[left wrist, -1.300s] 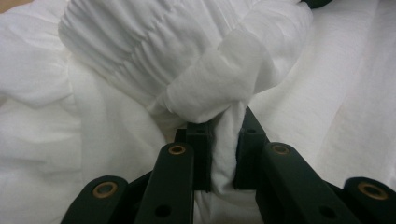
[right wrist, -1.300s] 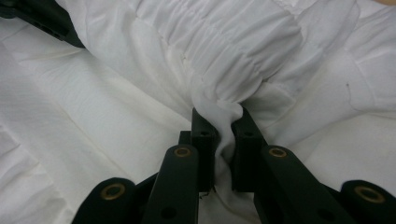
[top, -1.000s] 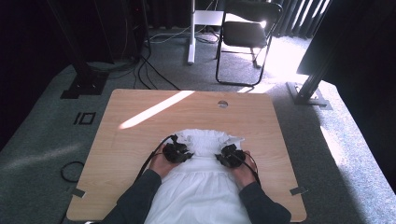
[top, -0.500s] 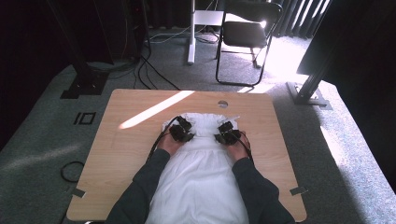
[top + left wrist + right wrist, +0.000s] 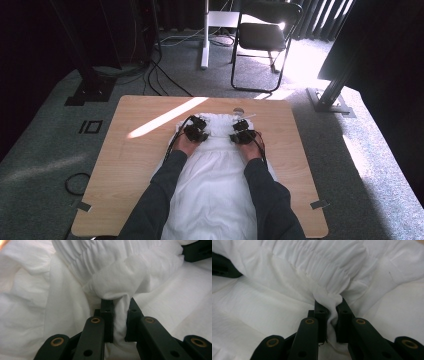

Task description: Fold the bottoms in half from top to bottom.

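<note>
White cloth (image 5: 215, 185) lies spread on the wooden tabletop (image 5: 125, 160), running from the near edge toward the far side. The left gripper (image 5: 196, 131) and right gripper (image 5: 243, 135) sit side by side at its gathered far end. Each gripper's jaws are clamped on a pinched fold of the cloth (image 5: 120, 315), seen also in the right gripper view (image 5: 331, 315).

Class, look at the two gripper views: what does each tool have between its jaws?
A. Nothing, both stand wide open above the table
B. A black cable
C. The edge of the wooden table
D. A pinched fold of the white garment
D. In each gripper view the black jaws are closed on a bunched fold of the white garment, for the left tool and for the right tool alike.
</note>
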Demonstrator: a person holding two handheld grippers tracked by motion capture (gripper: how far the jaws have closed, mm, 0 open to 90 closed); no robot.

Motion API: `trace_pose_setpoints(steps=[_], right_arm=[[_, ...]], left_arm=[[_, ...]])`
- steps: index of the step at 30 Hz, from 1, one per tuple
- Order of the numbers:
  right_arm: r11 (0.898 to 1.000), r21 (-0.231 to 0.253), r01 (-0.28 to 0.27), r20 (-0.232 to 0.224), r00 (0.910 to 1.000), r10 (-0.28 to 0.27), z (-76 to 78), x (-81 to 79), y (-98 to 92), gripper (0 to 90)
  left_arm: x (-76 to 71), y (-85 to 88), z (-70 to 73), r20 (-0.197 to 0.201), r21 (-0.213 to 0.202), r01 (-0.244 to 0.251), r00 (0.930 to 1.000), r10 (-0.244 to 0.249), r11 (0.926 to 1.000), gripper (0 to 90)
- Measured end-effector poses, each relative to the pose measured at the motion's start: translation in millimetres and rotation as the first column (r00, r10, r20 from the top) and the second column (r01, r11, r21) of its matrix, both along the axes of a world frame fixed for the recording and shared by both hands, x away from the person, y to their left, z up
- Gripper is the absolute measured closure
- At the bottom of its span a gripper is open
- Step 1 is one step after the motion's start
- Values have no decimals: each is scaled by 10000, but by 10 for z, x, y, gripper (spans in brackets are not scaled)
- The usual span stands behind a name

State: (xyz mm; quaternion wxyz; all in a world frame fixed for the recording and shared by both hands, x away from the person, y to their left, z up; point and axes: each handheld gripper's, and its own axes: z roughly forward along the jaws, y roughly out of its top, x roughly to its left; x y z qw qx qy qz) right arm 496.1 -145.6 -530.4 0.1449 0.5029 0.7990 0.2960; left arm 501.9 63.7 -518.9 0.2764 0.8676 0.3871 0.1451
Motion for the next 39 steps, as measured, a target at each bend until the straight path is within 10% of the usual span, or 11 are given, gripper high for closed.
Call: trace_pose_setpoints(steps=[9,16,21,23,27,33,36,39], right_arm=[[9950,879,-467,1217,9919,358,376,-264,-184,829],[9790,1507,-1370,2977,9507,872,1006,-759,-326,829],[9653,1437,-2182,3853,9108,1485,1280,-1218,-370,828],[9622,1349,-2367,3944,9036,1669,1291,-1309,-369,828],[9523,950,-2901,3574,9028,2393,1083,-1656,-324,827],[9492,936,-3005,2019,9393,2775,470,-1810,-262,824],[9527,898,-2902,1081,9538,2804,154,-1799,-200,823],[9602,571,-2734,613,9609,2700,-43,-1743,-140,822]], left_arm=[[-308,151,491,961,-1530,572,9945,-427,9866,828],[-913,310,1087,2323,-3327,1462,9702,-693,9316,825],[-1373,448,1174,2667,-3912,1955,9593,-925,8993,824],[-1514,480,1126,2655,-3845,2082,9580,-1083,8993,823],[-1772,491,846,2343,-3167,1942,9645,-1219,9284,817],[-1858,501,114,449,-2809,1354,9908,-1279,9501,816],[-1808,462,-128,17,-2073,1243,9919,-1267,9704,815],[-1704,436,-218,-65,-1831,1386,9898,-1421,9733,814]])
